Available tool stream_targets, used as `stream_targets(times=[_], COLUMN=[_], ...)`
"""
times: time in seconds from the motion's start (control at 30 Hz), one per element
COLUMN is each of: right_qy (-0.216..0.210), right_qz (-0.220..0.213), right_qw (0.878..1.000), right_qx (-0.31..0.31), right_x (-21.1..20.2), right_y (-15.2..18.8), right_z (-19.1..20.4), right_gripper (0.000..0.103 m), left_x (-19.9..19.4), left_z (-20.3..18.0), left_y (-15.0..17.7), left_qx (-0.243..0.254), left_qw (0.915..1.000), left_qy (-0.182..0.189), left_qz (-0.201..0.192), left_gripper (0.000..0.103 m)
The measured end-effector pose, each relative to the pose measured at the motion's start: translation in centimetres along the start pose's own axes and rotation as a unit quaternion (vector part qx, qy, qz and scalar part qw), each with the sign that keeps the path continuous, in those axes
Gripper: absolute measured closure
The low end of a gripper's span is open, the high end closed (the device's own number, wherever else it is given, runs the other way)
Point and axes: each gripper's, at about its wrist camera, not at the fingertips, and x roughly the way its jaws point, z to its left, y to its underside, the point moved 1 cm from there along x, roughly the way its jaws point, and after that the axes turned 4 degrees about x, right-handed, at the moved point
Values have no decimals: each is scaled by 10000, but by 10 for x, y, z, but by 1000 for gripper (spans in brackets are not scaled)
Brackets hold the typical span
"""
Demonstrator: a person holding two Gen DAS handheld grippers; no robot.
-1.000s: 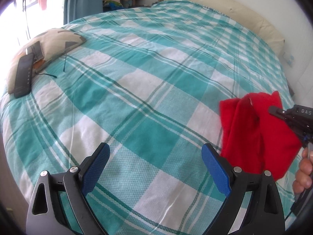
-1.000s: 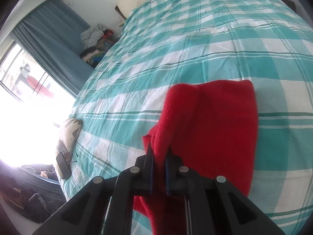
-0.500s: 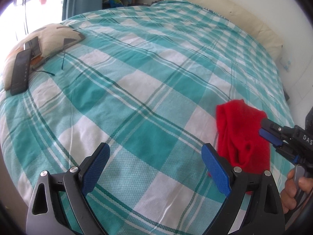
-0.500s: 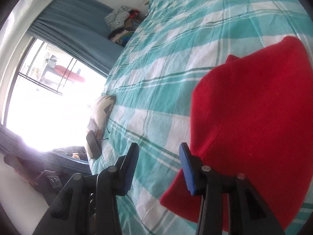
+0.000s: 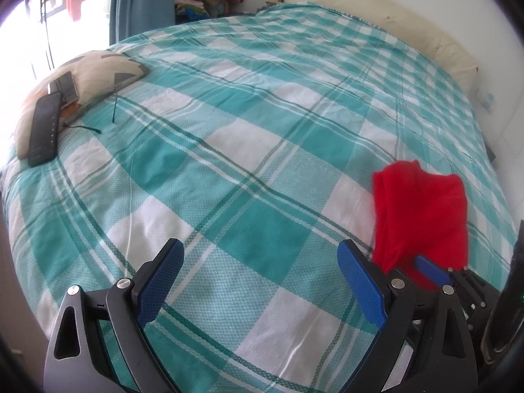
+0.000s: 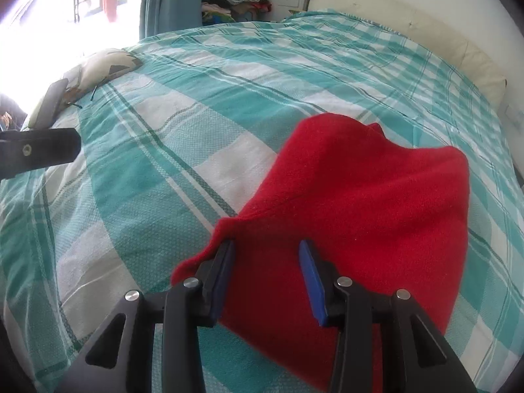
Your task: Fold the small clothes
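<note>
Left-wrist view: one left gripper (image 5: 260, 273) hangs with its jaws wide and empty over the checked bed (image 5: 229, 150), one red garment (image 5: 421, 216) lying to its right near the bed's edge, its long axis running from near to far, while one patterned pillow (image 5: 95, 75) carries two dark devices (image 5: 44, 127). Right-wrist view: the right gripper (image 6: 267, 278), having just opened after releasing the garment (image 6: 360, 203), stands partly open over its near corner, pads not pressing it, and only here does the garment's crumpled peak show, pointing away.

A bed (image 5: 249, 150) under a teal-and-white checked cover fills the room ahead; a cream headboard (image 5: 386, 16) far right, blue curtain (image 5: 140, 0) and glaring window (image 5: 36, 9) far left.
</note>
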Motion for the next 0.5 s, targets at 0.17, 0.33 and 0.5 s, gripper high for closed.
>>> stream_targets(times=[0.17, 0.33, 0.5], right_qy=[-422, -281, -419], right_qz=[-419, -42, 438], right_qw=[9948, 9931, 9918], right_qx=[821, 1140, 1123], right_x=[-67, -69, -53], right_y=[4, 42, 93], right_z=[-47, -83, -82], right_gripper=[61, 61, 61], left_x=[0, -2, 1], left_z=[1, -20, -45], left_y=[-1, 5, 6], left_qx=[-3, 267, 678], left_qw=[10000, 9996, 9950], left_qy=[62, 57, 726], left_qz=[3, -61, 143], left_gripper=[7, 7, 7])
